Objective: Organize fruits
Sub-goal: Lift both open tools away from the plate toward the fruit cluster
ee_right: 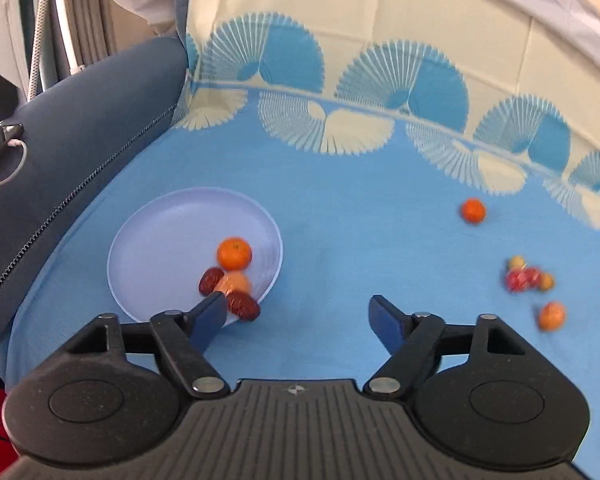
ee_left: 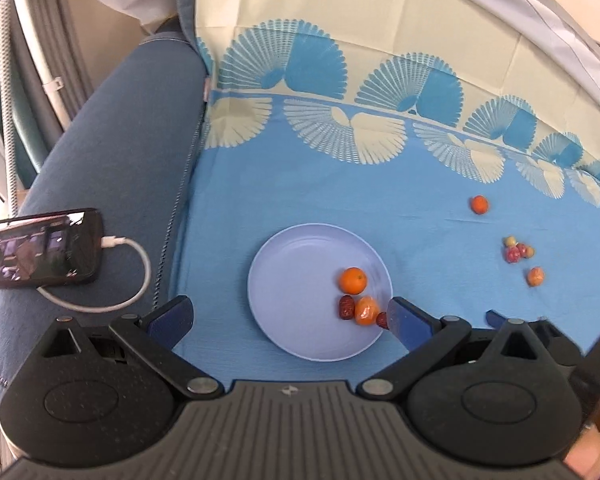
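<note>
A pale lilac plate lies on the blue cloth. It holds a round orange, a dark red date and a paler orange fruit. My left gripper hangs open above the plate's near side, with nothing between its fingers. In the right wrist view the plate is at the left, and a second date lies at its near rim beside the left finger. My right gripper is open and empty over bare cloth. A loose orange, a cluster of small red and yellow fruits and another orange fruit lie to the right.
A phone with a white cable rests on the dark blue sofa arm at the left. The cloth has a fan pattern along its far side. A person's finger shows at the lower right.
</note>
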Action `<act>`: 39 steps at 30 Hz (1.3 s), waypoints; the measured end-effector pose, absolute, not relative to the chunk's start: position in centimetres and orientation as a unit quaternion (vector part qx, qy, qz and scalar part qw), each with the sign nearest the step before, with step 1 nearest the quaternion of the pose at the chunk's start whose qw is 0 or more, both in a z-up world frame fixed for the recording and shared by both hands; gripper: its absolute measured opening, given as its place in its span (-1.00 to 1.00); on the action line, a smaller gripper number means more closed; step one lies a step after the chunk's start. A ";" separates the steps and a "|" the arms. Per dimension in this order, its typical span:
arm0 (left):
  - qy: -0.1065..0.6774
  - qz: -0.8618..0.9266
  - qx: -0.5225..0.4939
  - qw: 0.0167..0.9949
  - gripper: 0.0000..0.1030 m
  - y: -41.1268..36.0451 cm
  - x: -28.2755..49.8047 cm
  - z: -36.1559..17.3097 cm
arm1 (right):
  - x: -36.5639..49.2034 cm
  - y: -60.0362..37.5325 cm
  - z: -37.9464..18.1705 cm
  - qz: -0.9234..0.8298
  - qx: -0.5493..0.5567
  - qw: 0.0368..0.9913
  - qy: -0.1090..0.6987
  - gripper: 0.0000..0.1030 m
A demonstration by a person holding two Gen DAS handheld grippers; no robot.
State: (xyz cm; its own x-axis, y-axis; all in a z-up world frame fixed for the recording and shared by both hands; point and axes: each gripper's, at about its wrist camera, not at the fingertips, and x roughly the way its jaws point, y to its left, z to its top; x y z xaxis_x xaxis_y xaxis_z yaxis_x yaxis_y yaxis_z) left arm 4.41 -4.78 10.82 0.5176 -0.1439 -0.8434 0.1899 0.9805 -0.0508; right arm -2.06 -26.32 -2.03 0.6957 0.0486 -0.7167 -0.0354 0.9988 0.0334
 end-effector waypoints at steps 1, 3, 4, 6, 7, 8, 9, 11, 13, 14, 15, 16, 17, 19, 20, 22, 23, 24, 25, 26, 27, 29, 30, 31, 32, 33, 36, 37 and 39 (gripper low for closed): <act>0.482 -0.094 0.024 0.871 1.00 -4.5 4.2 10.8 | -1.8 -26.1 -2.7 0.028 0.006 0.920 0.392 0.38; 0.485 -0.089 0.025 0.870 1.00 -4.1 4.1 10.6 | -0.7 -25.0 -4.8 0.038 -0.019 0.911 0.411 0.02; 0.486 -0.085 0.026 0.869 1.00 -3.8 4.2 10.5 | 0.1 -24.7 -5.8 0.043 -0.026 0.905 0.422 -0.28; 0.489 -0.079 0.026 0.868 1.00 -3.4 4.4 10.1 | 1.6 -24.1 -7.2 0.044 -0.030 0.901 0.431 -0.38; 0.491 -0.076 0.025 0.868 1.00 -3.2 4.7 9.9 | 2.2 -23.8 -7.6 0.037 -0.031 0.901 0.432 -0.38; 0.492 -0.075 0.024 0.867 1.00 -3.0 4.9 9.6 | 2.7 -23.5 -8.0 0.035 -0.030 0.900 0.432 -0.39; 0.494 -0.075 0.023 0.866 1.00 -2.8 5.2 9.4 | 3.2 -23.1 -8.2 0.040 -0.030 0.899 0.435 -0.40; 0.499 -0.075 0.023 0.863 1.00 -2.6 5.9 8.8 | 3.8 -21.9 -8.5 0.055 -0.035 0.898 0.436 -0.43; 0.500 -0.073 0.022 0.862 1.00 -2.4 6.4 8.3 | 4.0 -20.2 -8.5 0.073 -0.064 0.897 0.430 -0.45; 0.501 -0.072 0.021 0.862 1.00 -2.2 6.7 8.1 | 4.2 -19.3 -8.5 0.088 -0.076 0.898 0.425 -0.45; 0.503 -0.072 0.020 0.861 1.00 -2.1 6.9 8.0 | 4.4 -18.6 -8.5 0.102 -0.082 0.898 0.420 -0.45; 0.505 -0.071 0.018 0.860 1.00 -2.0 7.1 7.8 | 4.5 -17.9 -8.5 0.113 -0.092 0.898 0.414 -0.45; 0.507 -0.070 0.018 0.859 1.00 -1.9 7.2 7.6 | 4.7 -17.2 -8.4 0.117 -0.110 0.898 0.409 -0.44; 0.509 -0.068 0.017 0.858 1.00 -1.7 7.3 7.4 | 4.7 -16.8 -7.8 0.124 -0.120 0.898 0.406 -0.45; 0.508 -0.069 0.016 0.858 1.00 -1.7 7.2 7.4 | 4.7 -17.2 -7.4 0.123 -0.107 0.897 0.411 -0.45; 0.507 -0.071 0.016 0.859 1.00 -1.7 7.1 7.8 | 4.0 -18.4 -6.1 0.112 -0.069 0.898 0.421 -0.43; 0.507 -0.074 0.015 0.859 1.00 -1.8 6.9 8.1 | 3.3 -19.4 -5.1 0.102 -0.039 0.897 0.427 -0.41; 0.505 -0.077 0.013 0.860 1.00 -2.0 6.7 8.6 | 2.6 -20.4 -4.2 0.097 -0.014 0.897 0.432 -0.33; 0.503 -0.081 0.011 0.860 1.00 -2.1 6.3 9.3 | 1.7 -21.4 -3.2 0.092 0.015 0.896 0.435 -0.15; 0.503 -0.084 0.006 0.860 1.00 -2.2 6.0 10.1 | 0.5 -22.5 -1.9 0.082 0.043 0.894 0.438 -0.04; 0.504 -0.088 0.000 0.859 1.00 -2.3 5.5 10.9 | -0.8 -23.4 -0.6 0.072 0.066 0.894 0.438 0.14; 0.509 -0.092 -0.013 0.856 1.00 -2.4 4.3 12.9 | -3.5 -24.9 2.3 0.063 0.102 0.897 0.426 0.32; 0.509 -0.095 -0.014 0.855 1.00 -2.5 3.6 14.1 | -4.8 -25.4 3.6 0.063 0.112 0.900 0.416 0.49; 0.509 -0.099 -0.012 0.855 1.00 -2.8 3.0 15.3 | -6.1 -25.7 5.0 0.060 0.116 0.905 0.404 0.63; 0.508 -0.101 -0.008 0.855 1.00 -3.0 2.3 16.5 | -7.5 -25.8 6.5 0.054 0.114 0.912 0.391 0.64; 0.505 -0.102 -0.002 0.857 1.00 -3.4 1.7 17.7 | -8.6 -26.0 7.6 0.050 0.111 0.917 0.380 0.65; 0.484 -0.113 0.007 0.868 1.00 -4.3 -0.8 22.0 | -11.4 -27.2 10.1 0.037 0.108 0.927 0.356 0.67; 0.473 -0.116 0.004 0.873 1.00 -4.5 -1.7 23.3 | -11.8 -27.6 10.6 0.032 0.109 0.929 0.351 0.68; 0.455 -0.125 -0.007 0.881 1.00 -4.9 -2.9 25.7 | -12.7 -28.5 11.4 0.018 0.108 0.933 0.344 0.68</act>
